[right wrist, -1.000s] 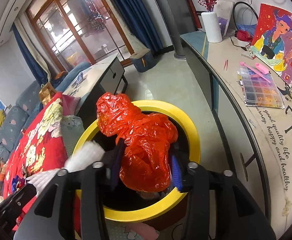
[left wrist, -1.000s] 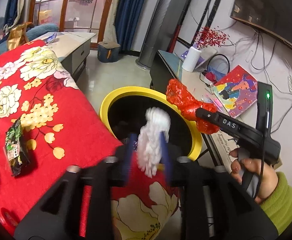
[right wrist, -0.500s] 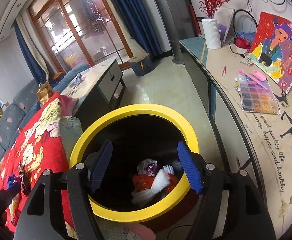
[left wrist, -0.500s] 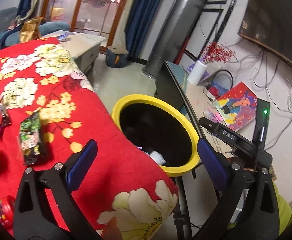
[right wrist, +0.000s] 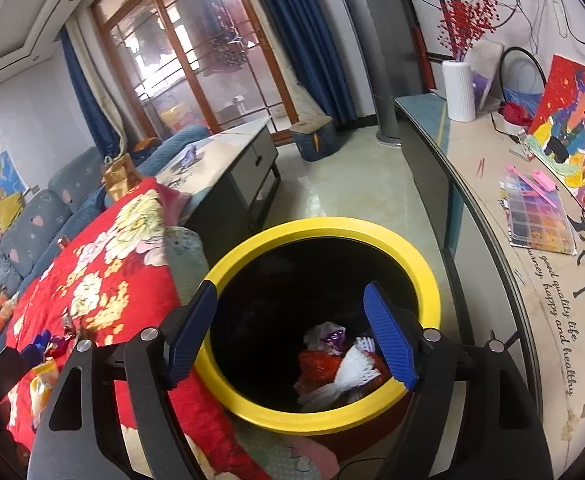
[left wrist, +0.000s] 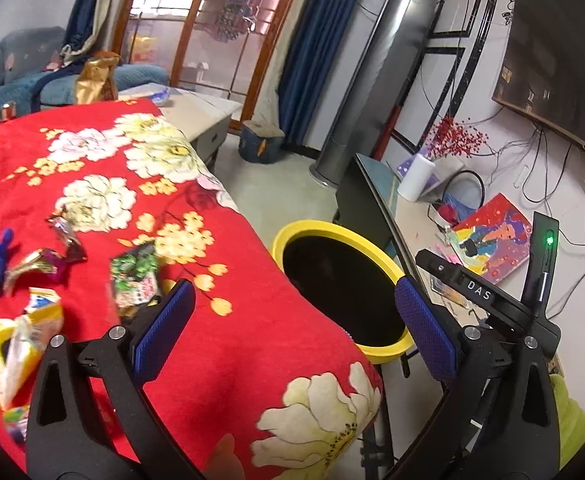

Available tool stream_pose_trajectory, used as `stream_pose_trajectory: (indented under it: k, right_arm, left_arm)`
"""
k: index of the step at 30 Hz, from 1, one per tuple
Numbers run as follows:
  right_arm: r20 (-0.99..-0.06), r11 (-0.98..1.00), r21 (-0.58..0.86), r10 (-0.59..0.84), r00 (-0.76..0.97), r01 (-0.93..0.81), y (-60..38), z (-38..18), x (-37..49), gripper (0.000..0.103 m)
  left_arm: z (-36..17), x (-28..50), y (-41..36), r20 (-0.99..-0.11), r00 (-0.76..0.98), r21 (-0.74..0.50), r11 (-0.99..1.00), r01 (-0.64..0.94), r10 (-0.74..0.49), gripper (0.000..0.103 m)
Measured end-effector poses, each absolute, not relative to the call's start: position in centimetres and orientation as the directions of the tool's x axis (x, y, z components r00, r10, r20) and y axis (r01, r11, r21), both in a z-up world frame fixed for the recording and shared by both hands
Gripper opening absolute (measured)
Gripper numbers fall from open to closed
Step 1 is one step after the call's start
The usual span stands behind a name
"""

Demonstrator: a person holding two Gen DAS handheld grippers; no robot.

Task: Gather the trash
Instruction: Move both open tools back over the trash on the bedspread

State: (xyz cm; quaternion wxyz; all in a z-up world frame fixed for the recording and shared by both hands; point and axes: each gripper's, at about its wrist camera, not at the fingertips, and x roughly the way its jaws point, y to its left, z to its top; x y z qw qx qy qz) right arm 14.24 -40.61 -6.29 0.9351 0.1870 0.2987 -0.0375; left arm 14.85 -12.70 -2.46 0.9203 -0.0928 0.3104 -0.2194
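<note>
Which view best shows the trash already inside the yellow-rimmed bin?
The right wrist view: it looks down into the yellow-rimmed bin, showing the red bag and white tissue. The left wrist view shows only the bin's rim and dark interior.

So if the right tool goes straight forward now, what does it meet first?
Probably the trash inside the yellow-rimmed bin: the open right tool points down into its mouth, at the red bag and white wad. Depth is uncertain.

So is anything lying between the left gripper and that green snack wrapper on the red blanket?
Nothing visible. The left gripper is open and empty, and the green wrapper lies flat on the red blanket just beyond its left finger, with only bare blanket between them.
</note>
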Motion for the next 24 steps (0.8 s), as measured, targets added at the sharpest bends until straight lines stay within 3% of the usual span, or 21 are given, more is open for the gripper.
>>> stream_pose_trajectory:
  k: [24]
  right_arm:
    - [-0.544,0.955,0.296,0.135,0.828,0.038,-34.8,-3.9,13.7,0.079]
  left_arm:
    - [-1.0,12.9,-6.5,-0.471,0.801,-0.315,0.919,0.238,-0.369,0.092]
